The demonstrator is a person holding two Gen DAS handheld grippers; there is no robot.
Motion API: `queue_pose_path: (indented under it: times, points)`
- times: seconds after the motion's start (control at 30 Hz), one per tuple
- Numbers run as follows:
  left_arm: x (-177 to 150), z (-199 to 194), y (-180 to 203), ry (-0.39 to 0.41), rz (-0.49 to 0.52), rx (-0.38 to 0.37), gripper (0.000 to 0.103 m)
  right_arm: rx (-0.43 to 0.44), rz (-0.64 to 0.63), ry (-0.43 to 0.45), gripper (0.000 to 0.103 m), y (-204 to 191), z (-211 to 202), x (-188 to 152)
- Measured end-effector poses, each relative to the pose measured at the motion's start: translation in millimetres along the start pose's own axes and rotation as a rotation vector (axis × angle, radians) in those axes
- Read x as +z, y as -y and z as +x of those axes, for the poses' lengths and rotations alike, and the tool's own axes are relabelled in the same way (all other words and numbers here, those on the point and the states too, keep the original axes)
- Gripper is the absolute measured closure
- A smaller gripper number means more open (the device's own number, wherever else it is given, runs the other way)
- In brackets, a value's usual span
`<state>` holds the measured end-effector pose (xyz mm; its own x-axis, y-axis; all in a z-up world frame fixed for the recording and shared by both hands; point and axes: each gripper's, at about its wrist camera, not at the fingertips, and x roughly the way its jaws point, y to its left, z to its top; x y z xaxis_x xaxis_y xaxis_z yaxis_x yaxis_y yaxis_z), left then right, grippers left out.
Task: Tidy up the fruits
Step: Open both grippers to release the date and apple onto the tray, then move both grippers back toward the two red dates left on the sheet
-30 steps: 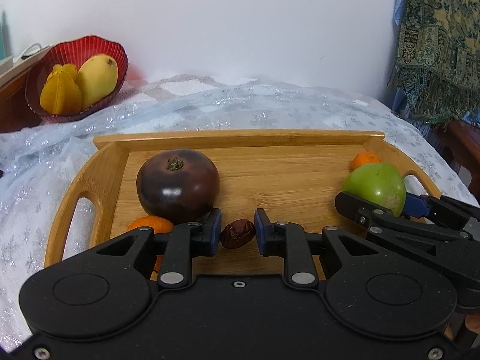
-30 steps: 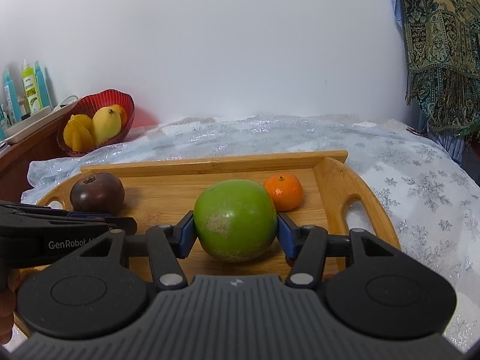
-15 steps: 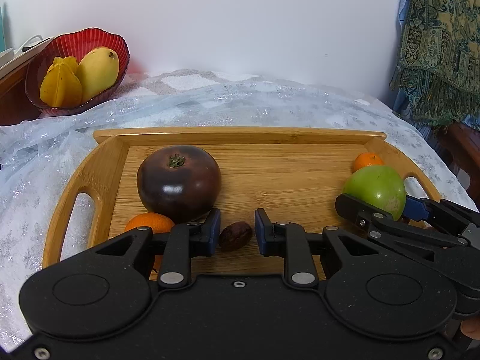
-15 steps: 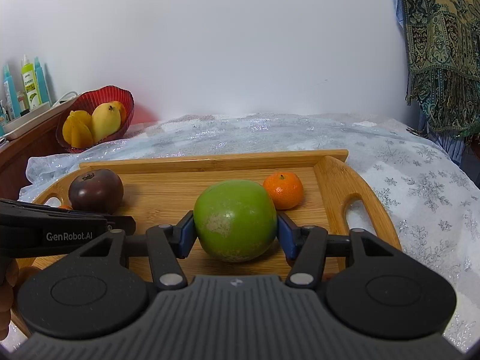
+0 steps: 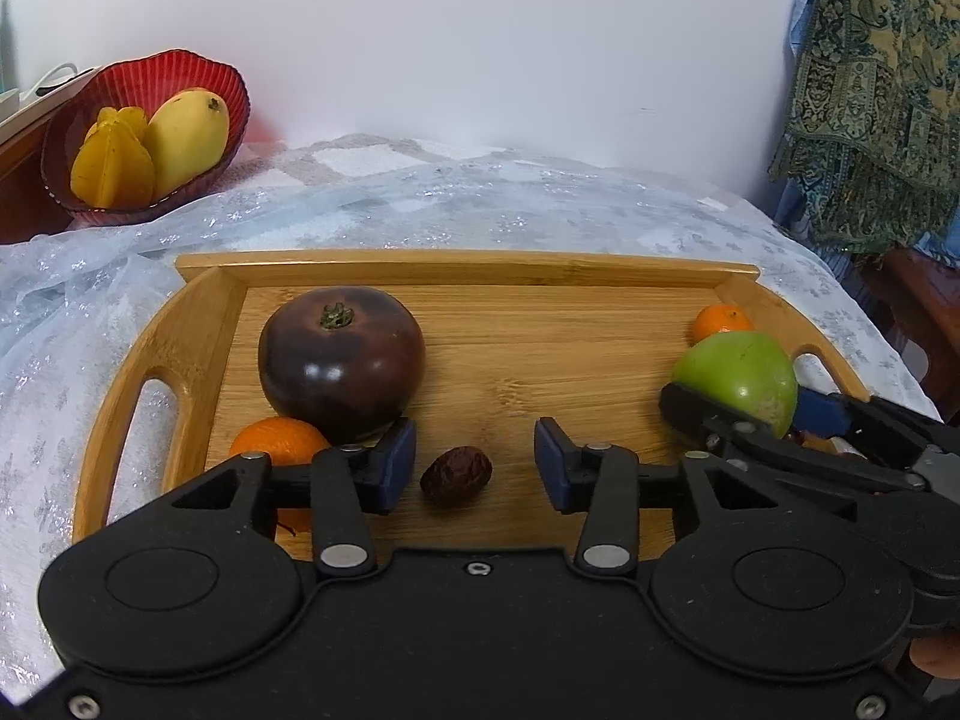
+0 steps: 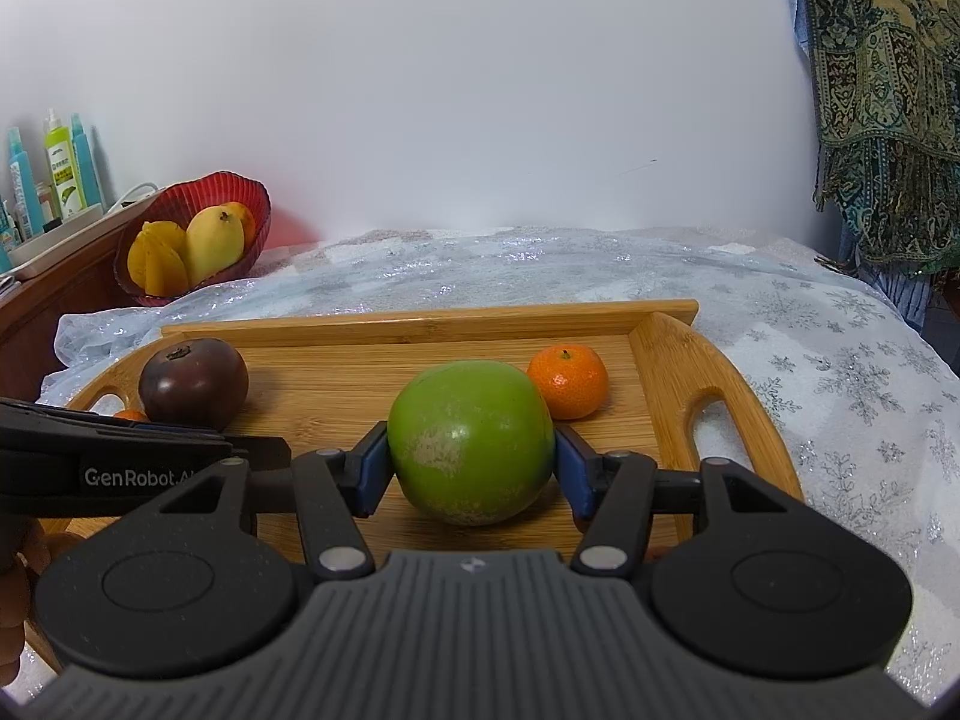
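Fruits sit on the wooden tray (image 5: 156,348). Left gripper (image 5: 474,462) is opening, with the little brown date (image 5: 456,475) loose between. Right gripper (image 6: 471,468) is opening around the green apple (image 6: 471,441), pads barely apart from it.

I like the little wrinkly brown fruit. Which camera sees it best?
The left wrist view. The small brown fruit lies on the wooden tray, in plain sight between the opening jaws of the left gripper, touching neither pad. The right wrist view does not show it.
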<state>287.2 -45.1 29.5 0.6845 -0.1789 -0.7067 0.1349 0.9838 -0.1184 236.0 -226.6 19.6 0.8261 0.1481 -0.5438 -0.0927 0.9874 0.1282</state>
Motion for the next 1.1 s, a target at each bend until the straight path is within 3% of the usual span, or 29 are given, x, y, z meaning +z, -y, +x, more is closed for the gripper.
queue_pose_path:
  times: [0.4, 0.57, 1.1]
  points:
    - [-7.4, -10.1, -7.0, 0.026, -0.029, 0.025, 0.043, -0.001, 0.009, 0.022, 0.014, 7.9, -6.5, 0.9]
    - [-12.8, -20.9, -4.8, 0.077, 0.009, 0.069, 0.026, 0.020, 0.039, 0.039, 0.012, 12.5, -13.0, 0.0]
    - [-48.2, -80.6, -11.0, 0.161, 0.053, 0.043, 0.013, 0.023, -0.041, 0.173, 0.000, -4.1, -73.7, -23.1]
